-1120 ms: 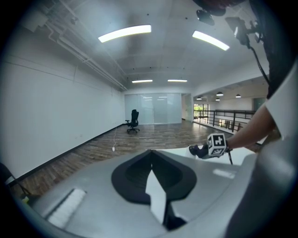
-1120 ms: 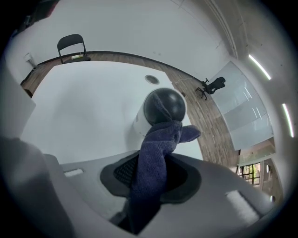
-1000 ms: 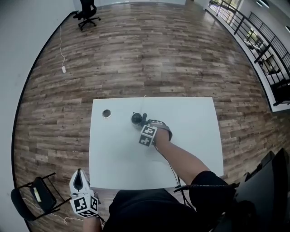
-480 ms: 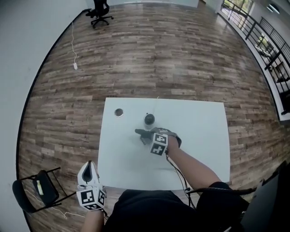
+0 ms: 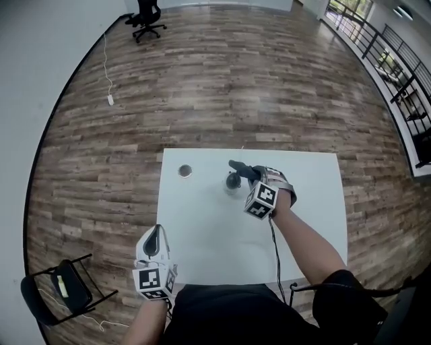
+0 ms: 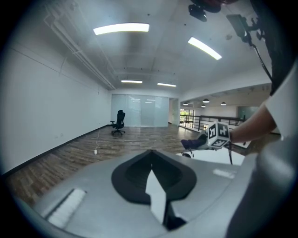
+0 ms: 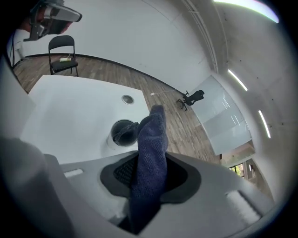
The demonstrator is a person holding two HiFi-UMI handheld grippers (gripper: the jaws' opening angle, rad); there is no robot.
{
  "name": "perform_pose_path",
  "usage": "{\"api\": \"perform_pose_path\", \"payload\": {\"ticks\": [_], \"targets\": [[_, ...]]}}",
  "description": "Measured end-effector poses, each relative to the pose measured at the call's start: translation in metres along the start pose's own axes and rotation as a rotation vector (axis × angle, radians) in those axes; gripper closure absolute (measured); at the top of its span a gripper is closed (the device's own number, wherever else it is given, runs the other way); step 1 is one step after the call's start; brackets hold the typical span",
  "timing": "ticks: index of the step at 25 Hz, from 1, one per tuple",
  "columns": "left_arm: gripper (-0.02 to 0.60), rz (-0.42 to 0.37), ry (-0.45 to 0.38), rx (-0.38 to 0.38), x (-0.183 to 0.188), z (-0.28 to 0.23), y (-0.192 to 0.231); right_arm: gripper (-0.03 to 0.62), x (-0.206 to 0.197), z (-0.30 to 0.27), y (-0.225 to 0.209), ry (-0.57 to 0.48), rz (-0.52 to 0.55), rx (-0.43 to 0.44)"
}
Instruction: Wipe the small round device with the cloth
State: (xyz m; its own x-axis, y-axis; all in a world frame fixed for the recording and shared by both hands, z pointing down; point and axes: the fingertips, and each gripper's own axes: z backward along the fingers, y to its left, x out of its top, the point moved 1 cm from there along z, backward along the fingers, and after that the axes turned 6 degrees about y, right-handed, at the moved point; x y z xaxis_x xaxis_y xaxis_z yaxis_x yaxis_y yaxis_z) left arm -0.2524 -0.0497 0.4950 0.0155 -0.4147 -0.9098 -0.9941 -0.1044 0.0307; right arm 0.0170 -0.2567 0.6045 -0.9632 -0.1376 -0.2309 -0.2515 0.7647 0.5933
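The small round device (image 5: 233,181), a black dome on a pale base, stands on the white table (image 5: 303,222) near its far middle. My right gripper (image 5: 250,172) is just right of it and shut on a dark blue cloth (image 5: 240,166). The cloth's free end sticks out past the jaws above the device. In the right gripper view the cloth (image 7: 151,148) runs up between the jaws of the right gripper (image 7: 149,173), with the device (image 7: 123,132) beyond it. My left gripper (image 5: 153,241) hovers at the table's near left edge, shut and empty. In its own view the left gripper (image 6: 150,158) holds nothing.
A small round disc (image 5: 185,171) lies on the table left of the device. A black folding chair (image 5: 64,286) stands on the wood floor at the near left. An office chair (image 5: 147,17) is far off. A cable (image 5: 273,242) trails along my right arm.
My right gripper has lifted with the cloth and gone from the device's near side to its far right side. My left gripper has moved in towards the table's near edge.
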Motion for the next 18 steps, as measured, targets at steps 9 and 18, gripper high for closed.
{"api": "perform_pose_path", "payload": {"ticks": [9, 18], "targets": [[0.574, -0.021, 0.002, -0.104, 0.009, -0.028, 0.010, 0.482, 0.019, -0.016, 0.036, 0.122, 0.068, 0.081], [0.575, -0.022, 0.008, -0.153, 0.006, -0.035, 0.014, 0.482, 0.030, -0.005, 0.046, 0.196, 0.176, 0.071]]}}
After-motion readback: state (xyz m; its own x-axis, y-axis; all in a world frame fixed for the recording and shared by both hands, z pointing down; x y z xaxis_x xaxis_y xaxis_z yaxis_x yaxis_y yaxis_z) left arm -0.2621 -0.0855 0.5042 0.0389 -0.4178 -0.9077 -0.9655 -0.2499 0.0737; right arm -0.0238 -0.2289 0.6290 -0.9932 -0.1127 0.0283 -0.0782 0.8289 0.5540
